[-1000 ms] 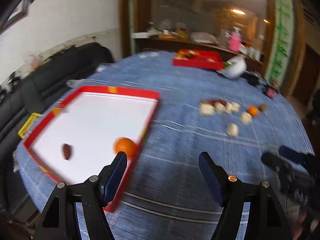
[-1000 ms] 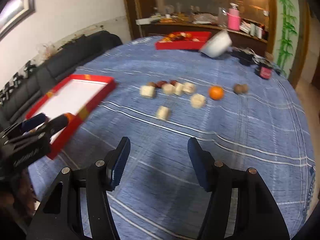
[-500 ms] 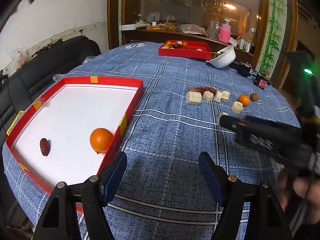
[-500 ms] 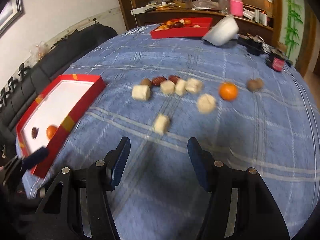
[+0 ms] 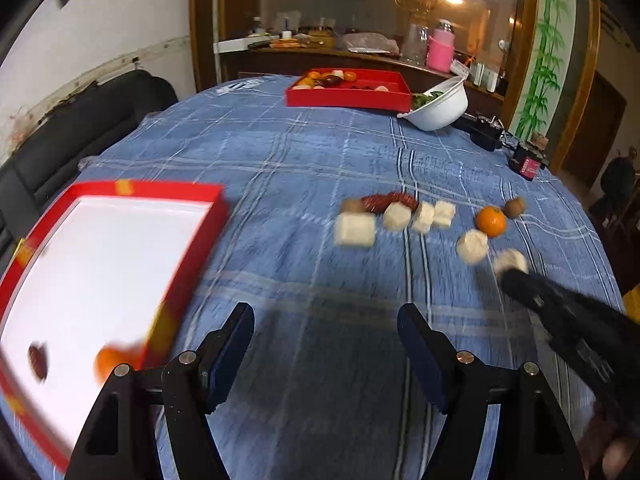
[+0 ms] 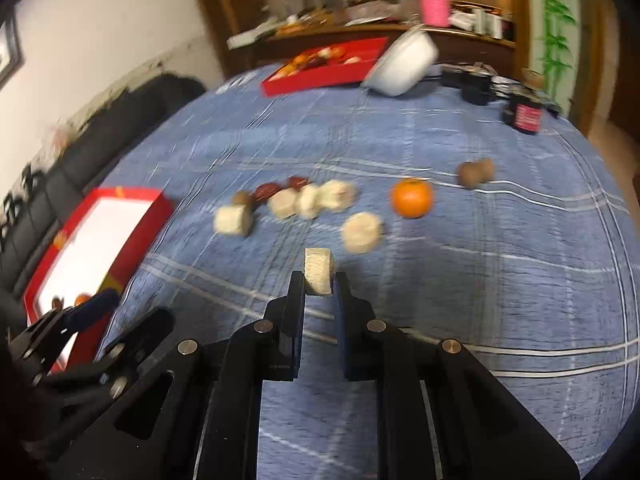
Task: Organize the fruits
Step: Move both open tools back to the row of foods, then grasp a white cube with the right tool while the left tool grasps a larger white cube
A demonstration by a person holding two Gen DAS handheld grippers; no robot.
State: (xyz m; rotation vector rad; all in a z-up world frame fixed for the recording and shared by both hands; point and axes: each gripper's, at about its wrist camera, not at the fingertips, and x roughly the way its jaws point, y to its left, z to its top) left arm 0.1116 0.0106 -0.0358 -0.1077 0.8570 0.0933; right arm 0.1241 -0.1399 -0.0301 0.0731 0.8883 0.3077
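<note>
My right gripper (image 6: 319,280) is shut on a pale fruit chunk (image 6: 318,276) just above the blue cloth. My left gripper (image 5: 326,334) is open and empty over the cloth, right of the red tray (image 5: 208,216). The tray holds an orange (image 5: 110,360) and a dark date (image 5: 38,360). Loose on the cloth lie several pale chunks (image 5: 355,230), red dates (image 5: 390,200), an orange (image 5: 491,221) and a brown fruit (image 5: 515,207). In the right wrist view the same orange (image 6: 412,197) and pale chunks (image 6: 362,232) lie beyond the held chunk.
A second red tray (image 5: 348,96) with fruit and a tilted white bowl (image 5: 440,106) sit at the far side of the table. A dark jar (image 5: 530,164) and black items lie far right. A black sofa (image 5: 80,128) stands left of the table.
My right gripper moved forward and closed on a pale chunk. My left gripper swung right, so the tray slid toward the left edge of its view.
</note>
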